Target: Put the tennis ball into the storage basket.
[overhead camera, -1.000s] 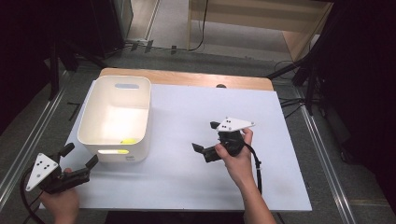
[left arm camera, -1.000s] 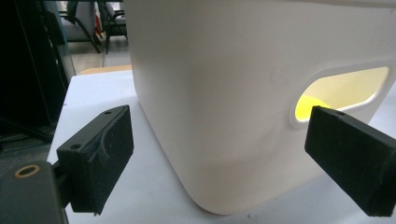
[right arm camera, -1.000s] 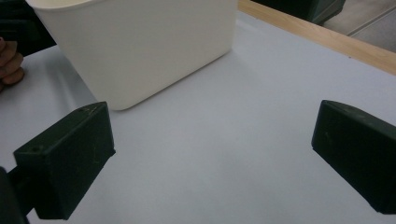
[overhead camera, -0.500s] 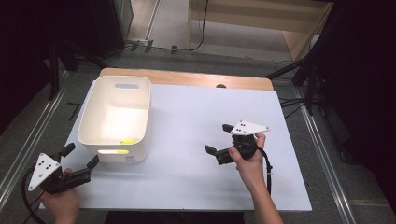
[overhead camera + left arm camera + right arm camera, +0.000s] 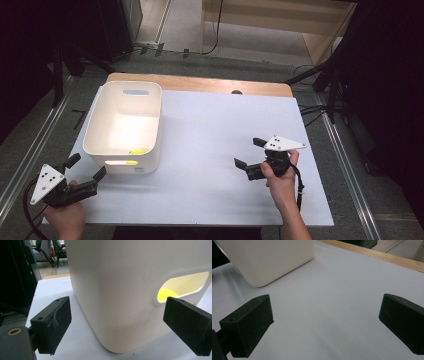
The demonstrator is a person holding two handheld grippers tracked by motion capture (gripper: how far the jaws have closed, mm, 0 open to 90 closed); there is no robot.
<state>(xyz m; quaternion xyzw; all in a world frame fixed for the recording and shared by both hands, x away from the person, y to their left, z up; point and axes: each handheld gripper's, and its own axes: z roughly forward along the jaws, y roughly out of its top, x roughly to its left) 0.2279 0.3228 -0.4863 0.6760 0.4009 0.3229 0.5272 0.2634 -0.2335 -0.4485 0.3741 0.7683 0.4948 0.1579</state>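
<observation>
The white bin (image 5: 125,125) stood on the left of the bench (image 5: 210,150), a yellow object (image 5: 136,150) inside near its front wall. The left tool (image 5: 86,176), jaws apart, pointed at its near corner. The right tool (image 5: 250,154), jaws apart and empty, sat well apart to the right.

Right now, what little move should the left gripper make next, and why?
Probably ease the left gripper forward to the white bin. Its jaws stand open, pointing at the bin's near corner, with a yellow thing inside; the right gripper is open, far off.
</observation>
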